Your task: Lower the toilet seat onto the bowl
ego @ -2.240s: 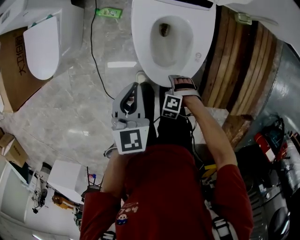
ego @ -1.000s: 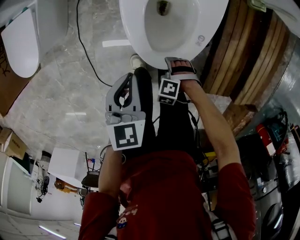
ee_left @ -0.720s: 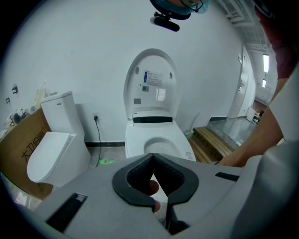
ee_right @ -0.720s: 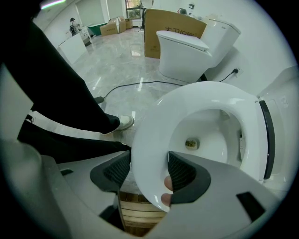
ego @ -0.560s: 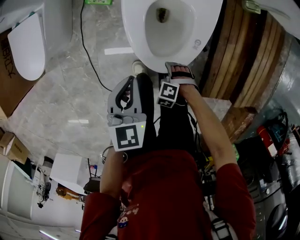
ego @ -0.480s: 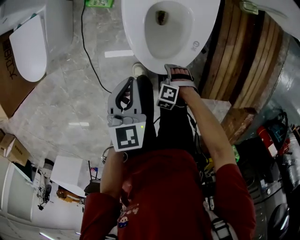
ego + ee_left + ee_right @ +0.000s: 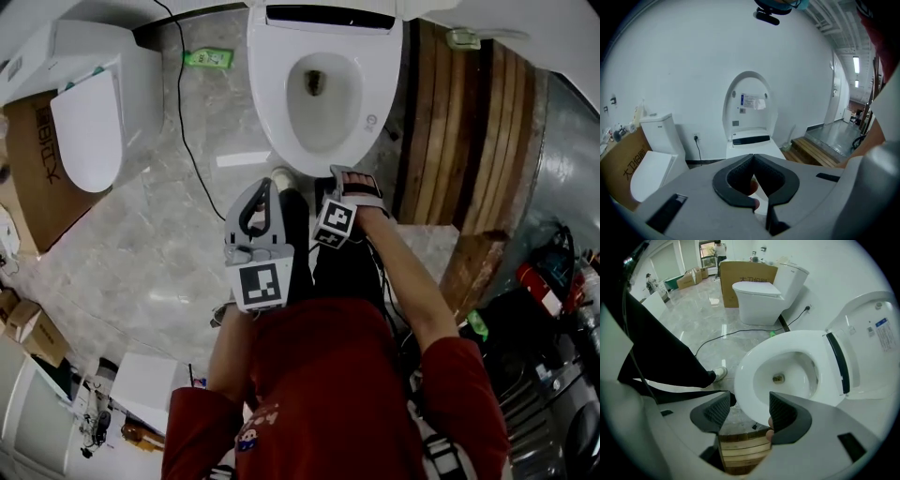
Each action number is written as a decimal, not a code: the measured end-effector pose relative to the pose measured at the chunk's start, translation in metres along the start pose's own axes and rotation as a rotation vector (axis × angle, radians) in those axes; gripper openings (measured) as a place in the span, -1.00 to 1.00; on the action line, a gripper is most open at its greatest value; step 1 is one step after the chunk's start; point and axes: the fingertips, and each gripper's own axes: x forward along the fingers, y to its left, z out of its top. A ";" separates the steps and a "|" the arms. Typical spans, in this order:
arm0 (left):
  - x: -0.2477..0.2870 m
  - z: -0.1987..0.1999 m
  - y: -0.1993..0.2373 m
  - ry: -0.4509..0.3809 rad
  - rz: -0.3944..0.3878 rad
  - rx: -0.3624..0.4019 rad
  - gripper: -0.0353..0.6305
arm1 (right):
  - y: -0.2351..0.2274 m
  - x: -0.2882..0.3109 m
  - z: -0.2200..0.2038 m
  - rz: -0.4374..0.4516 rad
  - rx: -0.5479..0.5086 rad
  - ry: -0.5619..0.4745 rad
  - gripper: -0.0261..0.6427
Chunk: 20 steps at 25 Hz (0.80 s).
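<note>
Left gripper (image 7: pixel 753 159): my jaw tips meet, nothing held. Ahead, toilet (image 7: pixel 752 146) against white wall (image 7: pixel 684 61), lid (image 7: pixel 749 101) upright. To its left a second toilet (image 7: pixel 654 150); to its right a wooden platform (image 7: pixel 811 151).

Tally by kind

We count two toilets, the lid-up toilet (image 7: pixel 281 103) and the lid-down toilet (image 7: pixel 89 127); two grippers, left gripper (image 7: pixel 266 186) and right gripper (image 7: pixel 350 175); one large cardboard box (image 7: pixel 37 164); one green bottle (image 7: pixel 208 58); one black cable (image 7: pixel 181 94).
</note>
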 end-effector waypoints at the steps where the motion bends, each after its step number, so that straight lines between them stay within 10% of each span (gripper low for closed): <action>1: -0.002 0.005 0.000 -0.009 -0.001 0.001 -0.86 | -0.003 -0.005 0.000 -0.007 0.020 0.001 -0.21; 20: -0.067 0.104 -0.017 -0.198 -0.091 0.037 -0.86 | -0.080 -0.175 0.013 -0.314 0.489 -0.194 -0.21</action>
